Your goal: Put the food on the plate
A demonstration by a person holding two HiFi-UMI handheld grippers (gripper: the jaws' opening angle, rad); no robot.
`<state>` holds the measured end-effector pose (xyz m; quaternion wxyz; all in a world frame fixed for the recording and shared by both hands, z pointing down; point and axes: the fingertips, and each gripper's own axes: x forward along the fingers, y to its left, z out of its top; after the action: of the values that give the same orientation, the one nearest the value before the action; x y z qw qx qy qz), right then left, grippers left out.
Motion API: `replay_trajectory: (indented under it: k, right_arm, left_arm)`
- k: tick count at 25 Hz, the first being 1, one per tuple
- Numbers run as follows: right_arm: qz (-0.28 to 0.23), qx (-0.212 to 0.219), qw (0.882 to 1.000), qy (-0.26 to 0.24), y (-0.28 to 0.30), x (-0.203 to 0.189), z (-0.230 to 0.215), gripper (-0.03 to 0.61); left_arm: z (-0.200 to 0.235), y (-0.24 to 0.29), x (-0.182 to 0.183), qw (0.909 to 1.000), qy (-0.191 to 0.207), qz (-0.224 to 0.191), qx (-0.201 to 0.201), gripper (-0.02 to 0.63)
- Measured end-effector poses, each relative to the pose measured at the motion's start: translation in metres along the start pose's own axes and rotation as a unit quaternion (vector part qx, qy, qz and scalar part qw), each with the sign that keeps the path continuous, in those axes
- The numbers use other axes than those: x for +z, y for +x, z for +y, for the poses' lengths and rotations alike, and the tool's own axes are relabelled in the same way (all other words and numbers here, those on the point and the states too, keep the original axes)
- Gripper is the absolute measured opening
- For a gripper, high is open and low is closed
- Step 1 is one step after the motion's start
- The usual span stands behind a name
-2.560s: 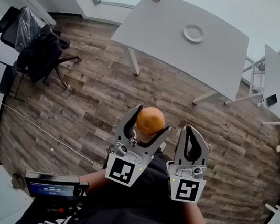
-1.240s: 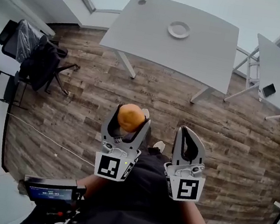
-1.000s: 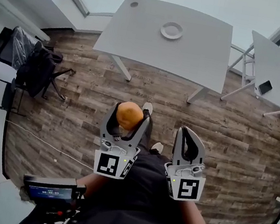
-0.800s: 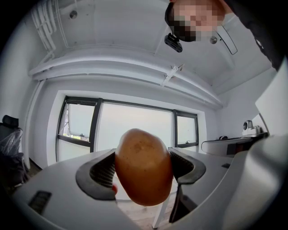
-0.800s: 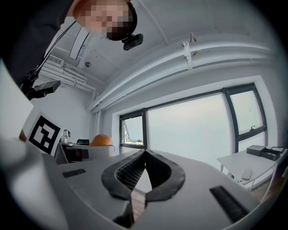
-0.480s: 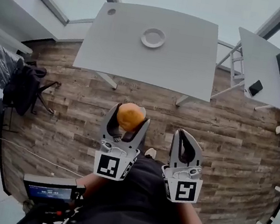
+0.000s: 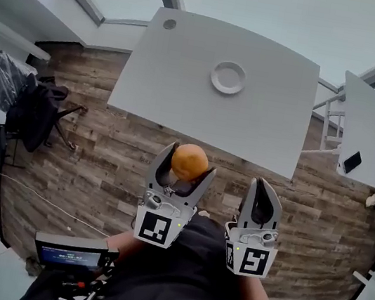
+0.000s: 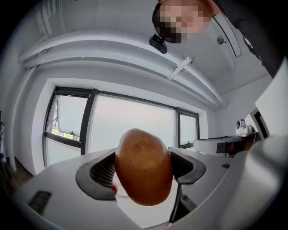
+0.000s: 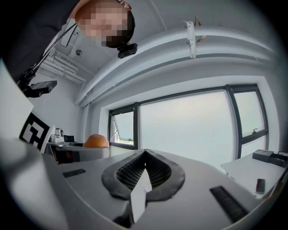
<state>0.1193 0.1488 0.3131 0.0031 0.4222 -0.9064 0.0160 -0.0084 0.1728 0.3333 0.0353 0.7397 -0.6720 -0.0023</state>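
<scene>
Food [image 7: 189, 163] looks firm, smooth, roll-prone: your left gripper [image 7: 189, 159] clamps its sides; right gripper [image 7: 263, 192] closed, empty; plate [image 7: 228, 77] at twelve o'clock.

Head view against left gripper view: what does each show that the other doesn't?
Only the head view shows the white plate on the table and the chairs by the wall. Only the left gripper view shows the ceiling and the ribbed fingers pressing the sides of the food. Both show the left gripper holding that orange-brown food.
</scene>
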Motion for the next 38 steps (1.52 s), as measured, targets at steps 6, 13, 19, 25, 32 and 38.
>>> replay_trajectory:
  k: [6,13,19,25,32,38]
  right_arm:
    - [0.018,0.018,1.000,-0.013,0.079,-0.001,0.015,0.006]
    - [0.028,0.011,0.999,-0.020,0.123,-0.004,0.017,0.006]
    - [0.037,0.013,0.999,-0.023,0.148,-0.002,0.013,0.006]
    - [0.033,0.037,0.999,-0.022,0.164,0.000,0.008,0.006]
    - [0.024,0.078,0.996,-0.022,0.180,0.007,-0.003,0.006]
    - [0.015,0.093,0.995,-0.028,0.191,0.017,-0.012,0.006]
  left_arm:
    - [0.061,0.045,0.002,1.0000,-0.005,0.000,0.003,0.342]
    - [0.107,0.070,-0.003,0.9998,-0.012,0.006,0.012,0.342]
    - [0.127,0.093,-0.011,0.9994,-0.022,0.020,0.016,0.342]
    - [0.126,0.112,-0.015,0.9993,-0.015,0.025,0.025,0.342]
    - [0.112,0.141,-0.024,0.9986,-0.021,0.035,0.034,0.342]
    - [0.103,0.169,-0.035,0.9983,-0.017,0.051,0.023,0.342]
